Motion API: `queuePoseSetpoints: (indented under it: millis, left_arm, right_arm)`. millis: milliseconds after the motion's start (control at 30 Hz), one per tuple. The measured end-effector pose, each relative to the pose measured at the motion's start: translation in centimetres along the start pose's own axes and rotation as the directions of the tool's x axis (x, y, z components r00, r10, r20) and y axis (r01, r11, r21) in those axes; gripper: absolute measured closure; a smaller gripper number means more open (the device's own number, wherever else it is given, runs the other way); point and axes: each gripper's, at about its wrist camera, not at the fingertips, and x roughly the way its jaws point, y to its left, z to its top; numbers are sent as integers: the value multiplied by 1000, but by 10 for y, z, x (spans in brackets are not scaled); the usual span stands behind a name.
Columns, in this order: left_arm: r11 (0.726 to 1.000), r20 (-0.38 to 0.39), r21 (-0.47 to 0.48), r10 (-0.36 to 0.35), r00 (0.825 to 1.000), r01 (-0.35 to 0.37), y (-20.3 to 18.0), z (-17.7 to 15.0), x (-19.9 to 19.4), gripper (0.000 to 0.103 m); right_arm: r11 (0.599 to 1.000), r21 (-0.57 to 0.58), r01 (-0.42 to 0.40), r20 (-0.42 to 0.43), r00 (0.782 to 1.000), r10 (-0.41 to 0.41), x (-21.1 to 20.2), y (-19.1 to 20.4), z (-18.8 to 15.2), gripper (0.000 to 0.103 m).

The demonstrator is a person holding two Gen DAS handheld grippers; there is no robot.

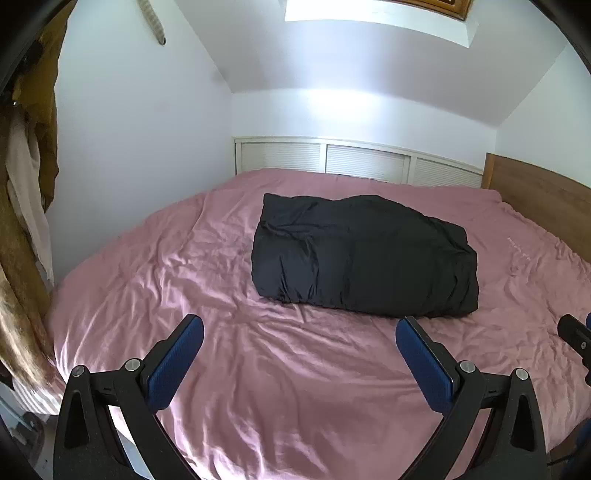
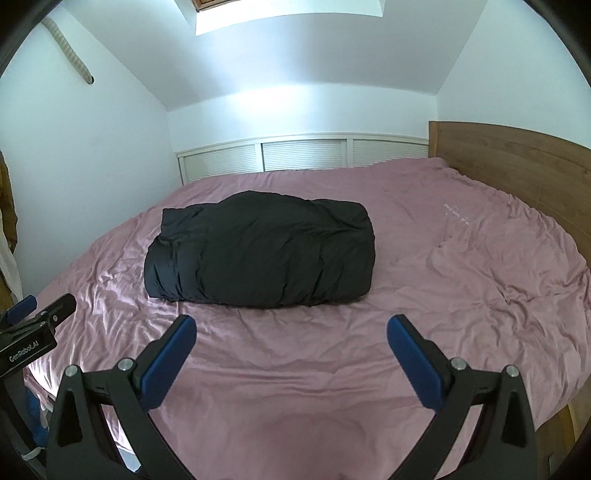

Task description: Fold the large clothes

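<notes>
You are looking along both grippers at a bed covered by a wrinkled pink sheet (image 1: pixel 229 369).

In the left wrist view, your left gripper (image 1: pixel 299 332) fills the bottom of the frame. Its two blue-padded fingers (image 1: pixel 177 362) are spread wide apart, with nothing between them but bare sheet. A folded black garment (image 1: pixel 362 254), thick and puffy, lies on the sheet in the centre of the frame, slightly right of the middle. It sits beyond the fingertips, apart from them. At the right edge, a small part of your right gripper (image 1: pixel 574 332) pokes in.

In the right wrist view, your right gripper (image 2: pixel 291 328) also fills the bottom of the frame, fingers spread wide, holding nothing. The same black bundle lies centre-left, just beyond the fingertips and not touching them. Your left gripper appears at the left edge, lower half, with white lettering on its black body.

Behind the bed, a low row of white slatted doors (image 1: pixel 362 162) runs along the far wall. A wooden headboard (image 2: pixel 517 166) stands at the right side of the frame. A bright skylight (image 2: pixel 288 14) sits at the top. In the left wrist view, brown and pale clothes (image 1: pixel 33 147) hang along the left edge.
</notes>
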Motion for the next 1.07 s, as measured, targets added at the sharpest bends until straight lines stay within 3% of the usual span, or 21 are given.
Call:
queuePoseSetpoints:
  millis: [700, 1067]
  left_arm:
    - [1000, 16, 9, -5, 1000, 5, 8, -7, -11, 1]
    - [1000, -12, -3, -13, 1000, 13, 16, -2, -4, 1]
  right_arm:
    - [1000, 13, 12, -3, 1000, -11, -5, -9, -4, 0]
    - [999, 31, 24, -1, 1000, -24, -4, -16, -4, 0]
